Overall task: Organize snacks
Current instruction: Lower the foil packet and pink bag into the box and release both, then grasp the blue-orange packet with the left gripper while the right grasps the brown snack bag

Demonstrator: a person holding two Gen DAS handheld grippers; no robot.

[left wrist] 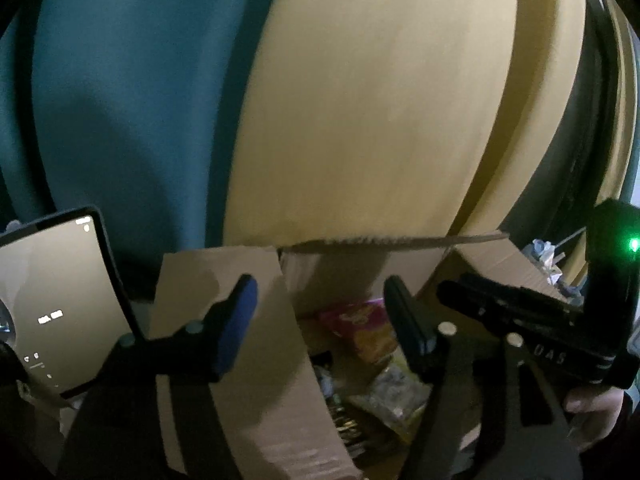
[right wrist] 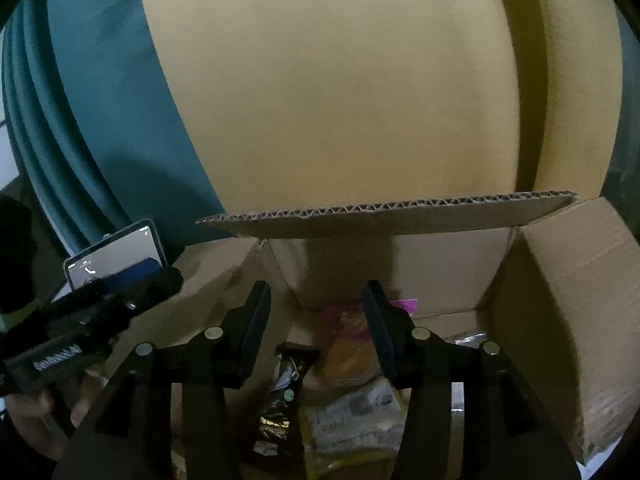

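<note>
Open cardboard box point(right wrist: 560, 288), flaps up, holding snack packets: pink-and-orange bag point(right wrist: 348, 344) at the back, dark wrapper point(right wrist: 280, 400) lengthwise toward the camera, labels unreadable; left tongs point(left wrist: 320, 328) and right tongs point(right wrist: 316, 328) side by side above it, both apart and empty.

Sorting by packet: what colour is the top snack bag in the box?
Pink and orange bag; left wrist view.

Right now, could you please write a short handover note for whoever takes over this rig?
Left tool: open, empty, poised over the open brown cardboard box.
Right tool: open, empty, above the same box.
Inside: pink-and-orange snack bag, dark foil packet, pale printed pouch.
Done: those three snacks lie in the box.
Left: cannot tell whether more snacks remain; flaps still open.
</note>
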